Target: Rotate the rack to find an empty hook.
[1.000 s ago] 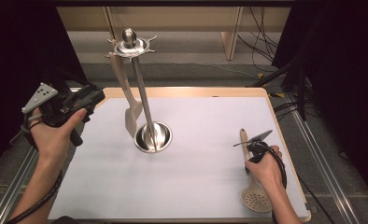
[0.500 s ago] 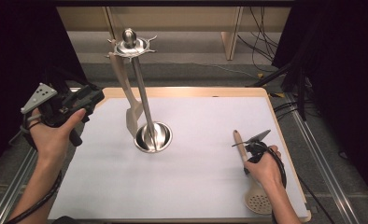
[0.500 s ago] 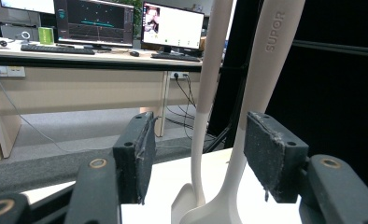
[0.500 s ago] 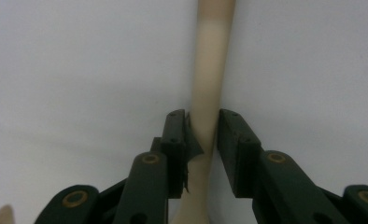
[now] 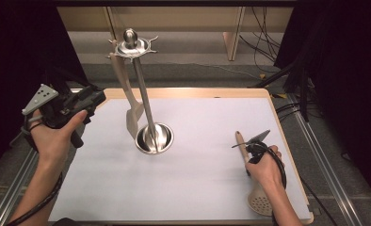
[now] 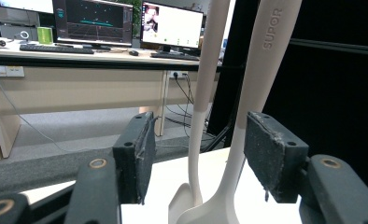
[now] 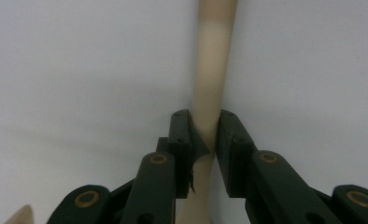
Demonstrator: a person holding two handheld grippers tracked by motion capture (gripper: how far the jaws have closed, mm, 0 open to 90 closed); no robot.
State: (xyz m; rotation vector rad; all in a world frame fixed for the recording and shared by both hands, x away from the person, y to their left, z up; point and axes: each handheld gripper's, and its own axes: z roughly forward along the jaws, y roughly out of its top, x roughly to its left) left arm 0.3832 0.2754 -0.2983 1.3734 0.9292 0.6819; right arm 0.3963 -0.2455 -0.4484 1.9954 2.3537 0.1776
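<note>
Your right gripper [image 5: 252, 149] clamps the handle of a cream slotted spoon [image 5: 260, 203] that lies flat on the white table mat [image 5: 207, 122] near its right edge. In the right gripper view the two black jaws have just been closing and now press on either side of the slotted spoon's handle [image 7: 209, 84], which runs straight ahead of the pads and away up the frame. From above, the handle tip pokes out just beyond the jaws, while the perforated bowl rests behind your right hand [image 5: 263, 167], close to the mat's near corner.

Your left gripper [image 5: 77, 106] hangs above the mat's left edge, held in your left hand [image 5: 56, 136], its jaws parted with nothing gripped. In the left gripper view the gap between its pads frames two pale utensils ahead of it: a cream spatula [image 6: 261, 88] marked SUPOR, nearer the right-hand pad, and a second cream utensil [image 6: 205, 93] just to its left. Neither touches the pads.

Well ahead of your left gripper and off to its right stands a chrome utensil stand [image 5: 148, 113], its round base on the middle of the mat and its hooked crown high above. A spatula hangs from that crown beside the pole. The stand is well apart from your right gripper, across open mat.
</note>
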